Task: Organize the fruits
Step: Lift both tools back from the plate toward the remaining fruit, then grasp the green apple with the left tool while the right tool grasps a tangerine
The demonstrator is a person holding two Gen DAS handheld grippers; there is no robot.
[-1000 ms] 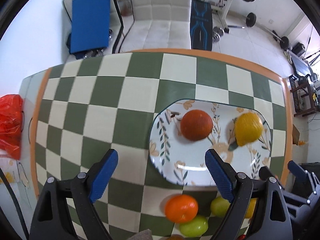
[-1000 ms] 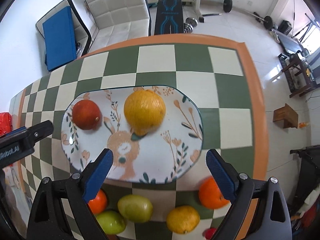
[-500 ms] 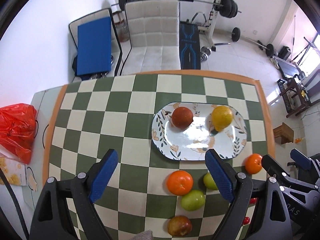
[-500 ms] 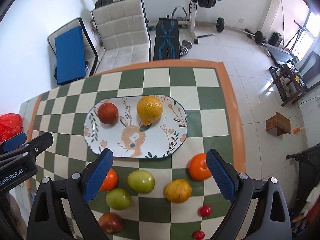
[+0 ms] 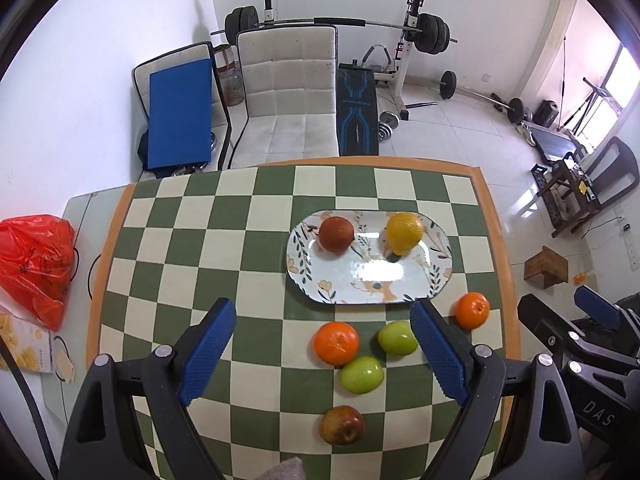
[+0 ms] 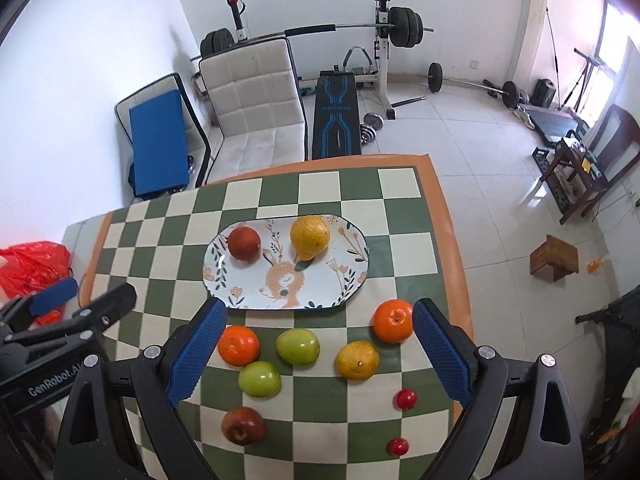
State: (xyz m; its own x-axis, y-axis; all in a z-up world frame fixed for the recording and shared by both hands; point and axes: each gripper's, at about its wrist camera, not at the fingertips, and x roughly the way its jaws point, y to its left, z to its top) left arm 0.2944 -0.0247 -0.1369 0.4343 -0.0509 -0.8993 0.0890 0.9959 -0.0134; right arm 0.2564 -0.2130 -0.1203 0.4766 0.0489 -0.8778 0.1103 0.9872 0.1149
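Both tools, left tool (image 5: 322, 354) marked "GenRobot.AI" and right tool (image 6: 316, 354), gape empty above fruit on the checkered surface (image 6: 360, 208).

The tabletop (image 6: 404, 216) wears a green-and-cream checked cover with an orange border. An oval floral plate (image 6: 344, 284) lies on it towards the far side. On the near side of the plate, directly on the checks, lie two oranges (image 6: 238, 345) (image 6: 393, 320), two green apples (image 6: 297, 346) (image 6: 259, 378), a yellow citrus (image 6: 357, 360), a red apple (image 6: 243, 425) nearest the camera, and two small red fruits (image 6: 405, 399) (image 6: 398, 446) towards the right edge.
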